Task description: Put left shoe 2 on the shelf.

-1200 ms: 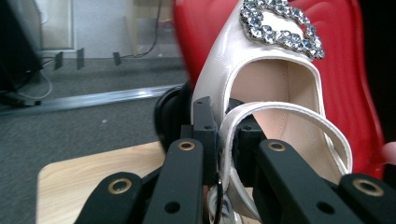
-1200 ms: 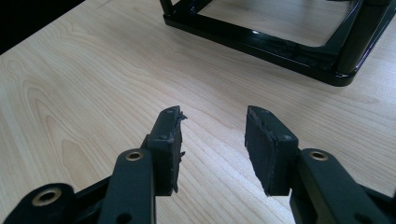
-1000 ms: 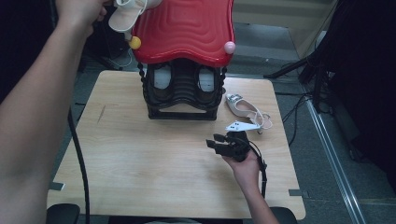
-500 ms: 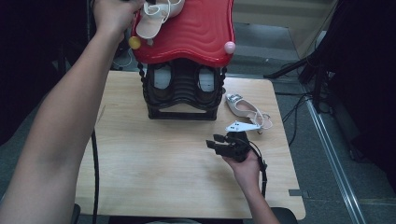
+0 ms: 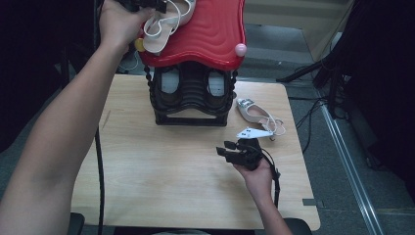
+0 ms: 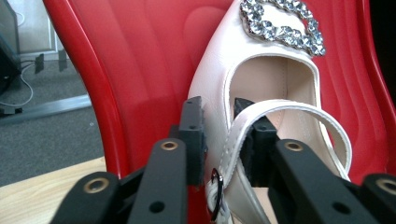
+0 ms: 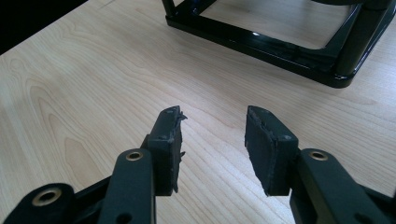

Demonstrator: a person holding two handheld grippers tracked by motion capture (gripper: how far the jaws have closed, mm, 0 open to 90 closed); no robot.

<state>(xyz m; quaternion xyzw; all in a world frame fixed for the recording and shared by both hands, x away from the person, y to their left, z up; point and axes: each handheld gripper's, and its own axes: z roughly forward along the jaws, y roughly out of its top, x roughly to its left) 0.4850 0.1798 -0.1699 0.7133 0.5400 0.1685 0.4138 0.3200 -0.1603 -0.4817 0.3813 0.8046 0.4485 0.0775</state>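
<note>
I have the left gripper (image 6: 219, 140) up at the red roof (image 5: 205, 34) of the shoe rack (image 5: 193, 95), a glossy plastic top with soft wavy ridges and a small pink ball at its corner. On this roof lies a white shoe (image 6: 261, 121), smooth like leather, with a pointed toe, a thin curved strap and a buckle of small shiny stones. My black jaws stand on both sides of the shoe's side wall; they have just been opening, and in the left gripper view I see a narrow gap between the left pad and the leather, so the shoe is released and rests on the roof by itself. In the high view the shoe (image 5: 166, 24) sits at the left edge of the roof, partly over the rim. The rack under the roof is black, with round beaded posts and a curved frame, and inside it I see two grey shoe tips side by side. It stands on a table (image 5: 147, 196) of pale wood with fine grain. The right gripper (image 7: 212, 135) rests low over this wood, in front of the rack's black base, its rough rubber pads spread apart with nothing between them. A second white shoe (image 5: 257, 115) lies on the table, right of the rack, near the right gripper (image 5: 235, 149).
</note>
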